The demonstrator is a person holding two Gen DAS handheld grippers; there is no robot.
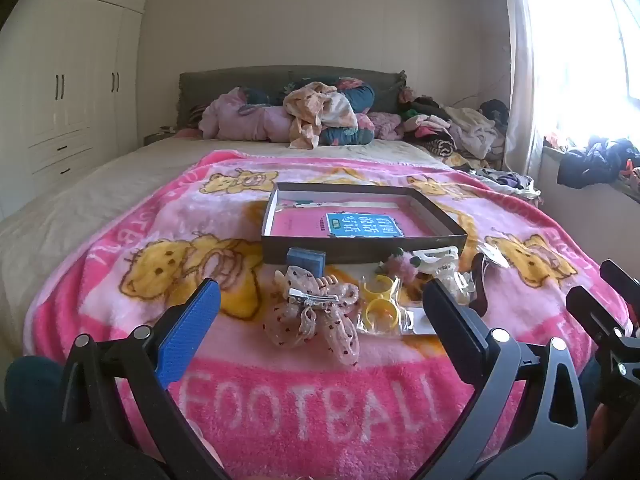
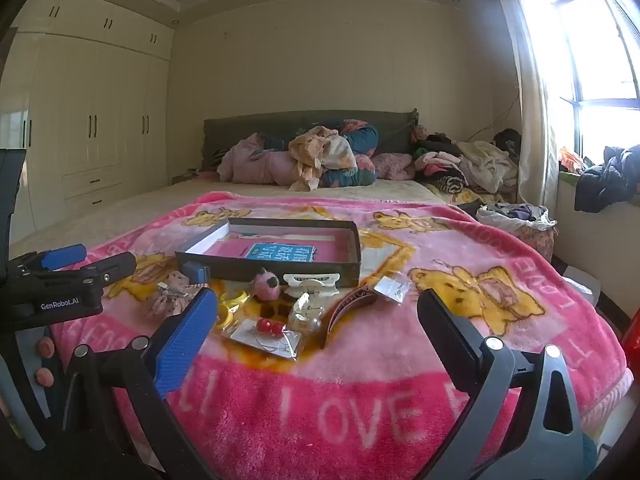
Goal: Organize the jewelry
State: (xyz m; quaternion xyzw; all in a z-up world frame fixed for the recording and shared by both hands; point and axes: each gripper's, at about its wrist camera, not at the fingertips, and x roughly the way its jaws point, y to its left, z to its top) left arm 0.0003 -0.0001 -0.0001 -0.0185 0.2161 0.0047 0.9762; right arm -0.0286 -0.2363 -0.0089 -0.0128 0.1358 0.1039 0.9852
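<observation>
Hair accessories and jewelry lie in a cluster on a pink bear-print blanket (image 1: 280, 400), in front of a dark shallow box (image 1: 360, 247) that holds a pink book (image 1: 352, 224). Nearest is a polka-dot bow clip (image 1: 316, 316). Beside it are bagged yellow rings (image 1: 380, 308), a small blue box (image 1: 306, 261), a pink fluffy piece (image 1: 404, 266) and a white claw clip (image 1: 436, 258). The right wrist view adds red bead earrings on a card (image 2: 268, 328), a brown curved comb (image 2: 348, 312) and a small packet (image 2: 392, 290). My left gripper (image 1: 322, 286) and right gripper (image 2: 316, 296) hover open before the cluster, holding nothing.
Crumpled clothes and bedding (image 1: 320, 116) are heaped along the grey headboard. A white wardrobe (image 1: 68, 92) fills the left wall. A bright window and curtain (image 2: 560, 80) stand right, with dark clothes on the sill (image 2: 612, 176) and a laundry heap (image 2: 520, 216) beside the bed.
</observation>
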